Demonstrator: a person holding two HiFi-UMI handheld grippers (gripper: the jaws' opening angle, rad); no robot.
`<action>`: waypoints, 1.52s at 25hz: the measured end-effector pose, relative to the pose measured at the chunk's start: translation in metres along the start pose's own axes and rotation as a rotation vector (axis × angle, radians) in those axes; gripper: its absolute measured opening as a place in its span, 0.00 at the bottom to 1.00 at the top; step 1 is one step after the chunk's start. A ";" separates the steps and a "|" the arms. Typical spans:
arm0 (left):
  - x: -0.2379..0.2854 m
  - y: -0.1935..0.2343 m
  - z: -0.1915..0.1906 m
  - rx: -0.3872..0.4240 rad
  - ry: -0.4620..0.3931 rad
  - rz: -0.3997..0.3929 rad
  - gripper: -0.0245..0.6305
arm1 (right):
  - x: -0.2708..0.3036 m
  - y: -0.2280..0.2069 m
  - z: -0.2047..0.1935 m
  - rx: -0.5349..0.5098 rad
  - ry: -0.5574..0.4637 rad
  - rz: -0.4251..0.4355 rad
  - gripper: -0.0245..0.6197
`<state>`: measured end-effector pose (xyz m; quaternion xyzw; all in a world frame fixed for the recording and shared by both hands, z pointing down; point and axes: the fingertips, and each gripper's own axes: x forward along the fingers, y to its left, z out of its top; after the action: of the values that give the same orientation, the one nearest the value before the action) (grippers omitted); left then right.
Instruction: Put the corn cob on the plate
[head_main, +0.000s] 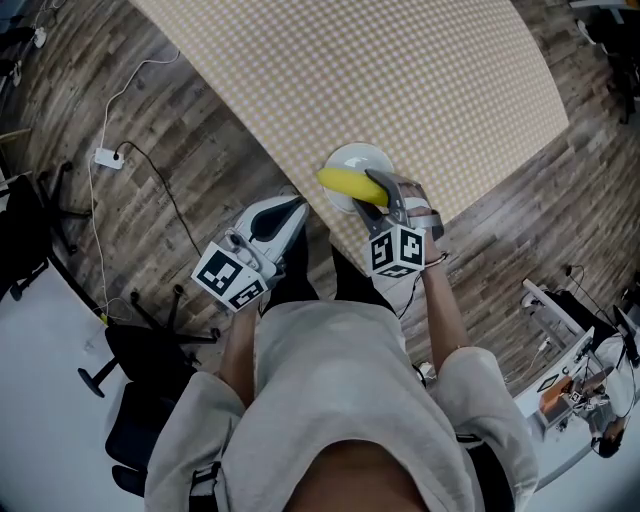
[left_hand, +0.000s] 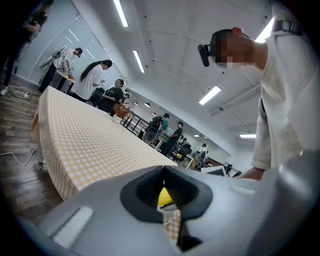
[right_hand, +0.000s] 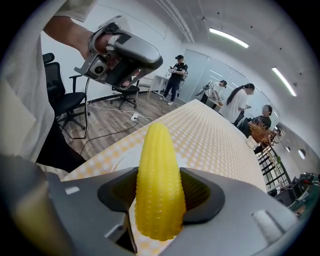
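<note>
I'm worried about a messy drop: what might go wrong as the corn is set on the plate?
The plate sits near the table edge, so the round corn cob may roll off it and fall to the floor. The right gripper holds the cob toward one end, so the free end may strike first and bounce.

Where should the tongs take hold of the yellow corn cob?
Grip the yellow corn cob across its thick lower half, coming in from its blunt end, as the right tongs do now. It tapers toward the tip, so a grip there would likely slide off.
</note>
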<state>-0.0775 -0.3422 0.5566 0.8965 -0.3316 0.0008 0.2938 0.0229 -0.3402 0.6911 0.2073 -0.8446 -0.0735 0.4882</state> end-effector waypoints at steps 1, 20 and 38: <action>0.000 0.001 0.001 0.000 -0.001 0.002 0.05 | 0.002 -0.001 0.000 0.008 -0.002 0.006 0.43; 0.000 0.010 0.002 -0.008 -0.001 0.012 0.05 | 0.027 0.003 -0.012 0.120 -0.018 0.179 0.43; -0.007 -0.001 0.013 0.020 -0.032 0.021 0.05 | 0.019 0.001 -0.003 0.126 -0.015 0.211 0.53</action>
<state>-0.0846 -0.3445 0.5441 0.8957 -0.3456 -0.0075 0.2796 0.0168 -0.3469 0.7085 0.1471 -0.8682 0.0298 0.4729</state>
